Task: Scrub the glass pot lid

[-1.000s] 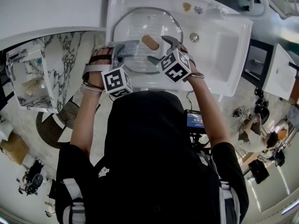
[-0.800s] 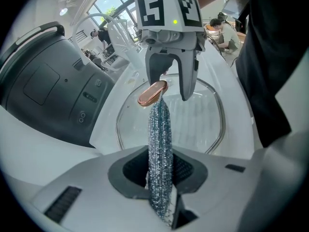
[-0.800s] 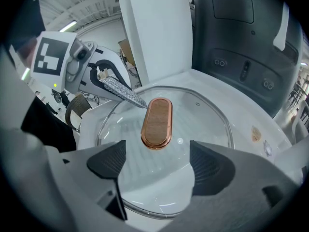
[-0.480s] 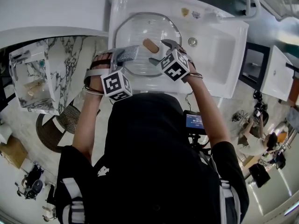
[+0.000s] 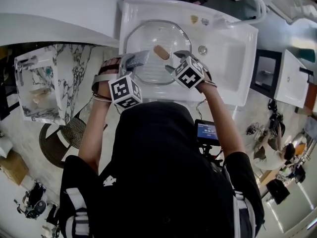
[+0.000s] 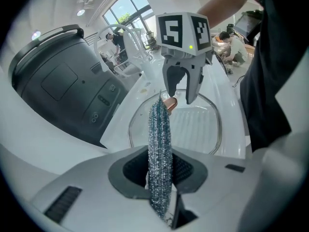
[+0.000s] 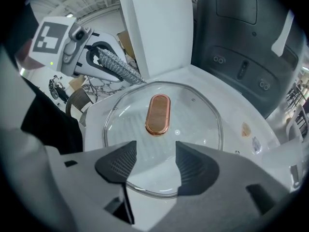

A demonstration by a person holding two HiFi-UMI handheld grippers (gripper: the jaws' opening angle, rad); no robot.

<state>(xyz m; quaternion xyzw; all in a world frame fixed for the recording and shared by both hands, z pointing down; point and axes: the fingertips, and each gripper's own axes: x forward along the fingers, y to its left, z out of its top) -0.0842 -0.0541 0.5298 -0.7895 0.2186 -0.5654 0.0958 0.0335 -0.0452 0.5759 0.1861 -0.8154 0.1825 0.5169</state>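
Note:
The glass pot lid [image 5: 157, 42] lies flat in the white sink [image 5: 233, 58], with its copper oval handle [image 5: 161, 52] on top. My left gripper [image 5: 134, 60] is shut on a strip of steel mesh scrubber [image 6: 159, 149], held just above the lid's near left rim. My right gripper [image 5: 175, 61] hovers over the lid's near right edge. Its jaws have just been closing, and they stand open with nothing pressed between them. In the right gripper view the lid [image 7: 193, 129] and its handle [image 7: 158, 114] lie beyond the gripper [image 7: 154, 166], and the scrubber [image 7: 118, 64] shows at upper left.
A drain [image 5: 202, 49] sits right of the lid and a faucet [image 5: 250, 6] arches over the sink's far right. A dark appliance [image 6: 58, 86] stands beside the sink. The marble counter [image 5: 67, 76] is at the left. Small bits lie on the sink's far rim [image 5: 194, 19].
My right gripper's jaws have narrowed over the lid's near edge. My left gripper has risen a little with the scrubber. The lid has not moved.

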